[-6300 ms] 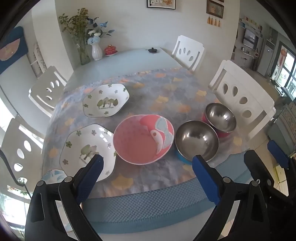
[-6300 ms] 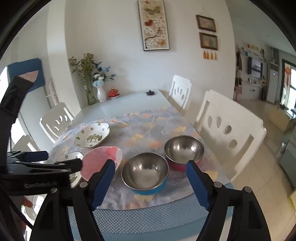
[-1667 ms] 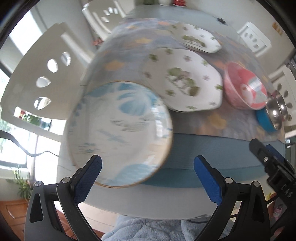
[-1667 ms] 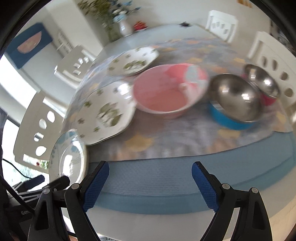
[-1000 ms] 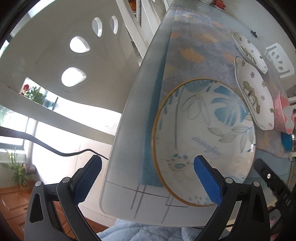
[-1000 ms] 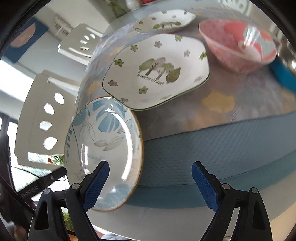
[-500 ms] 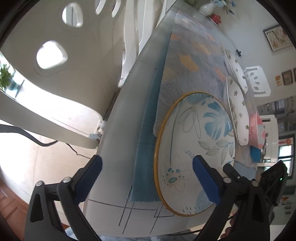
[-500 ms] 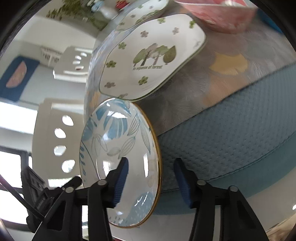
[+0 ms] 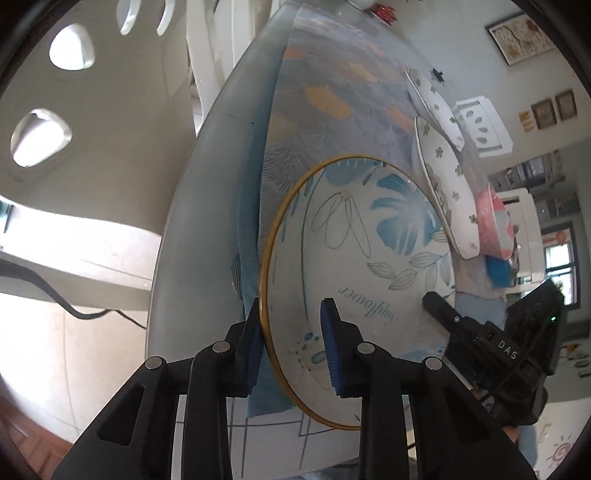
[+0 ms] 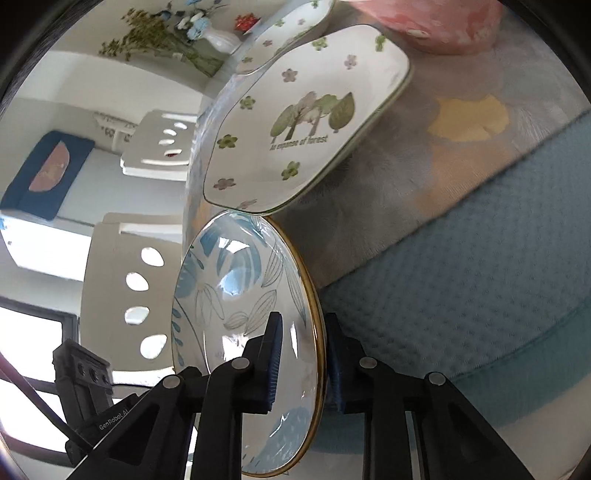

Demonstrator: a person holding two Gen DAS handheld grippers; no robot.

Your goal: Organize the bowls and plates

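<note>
A round white plate with blue leaves and a gold rim point(image 9: 362, 236) lies at the table's near corner. Its far edge sits under the rim of a white forest-print plate point(image 10: 306, 122). My left gripper point(image 9: 291, 314) is shut on the round plate's near rim, one pad above and one below. From the opposite side my right gripper point(image 10: 303, 325) straddles the same plate point(image 10: 236, 288); its jaws are closing, and both pads look pressed on the rim. A right finger point(image 9: 437, 304) shows in the left wrist view. Whether the plate is off the table I cannot tell.
A second forest-print plate point(image 10: 288, 33), a pink bowl point(image 10: 436, 22) and a blue-based steel bowl point(image 9: 496, 269) stand further along the patterned cloth. A blue mat point(image 10: 480, 288) covers the table's edge. White chairs point(image 9: 74, 110) stand close beside the corner.
Both grippers, wide open a second ago, have closed around the blue-leaf plate's rim from opposite sides. Both have tipped down and come closer to the plate.
</note>
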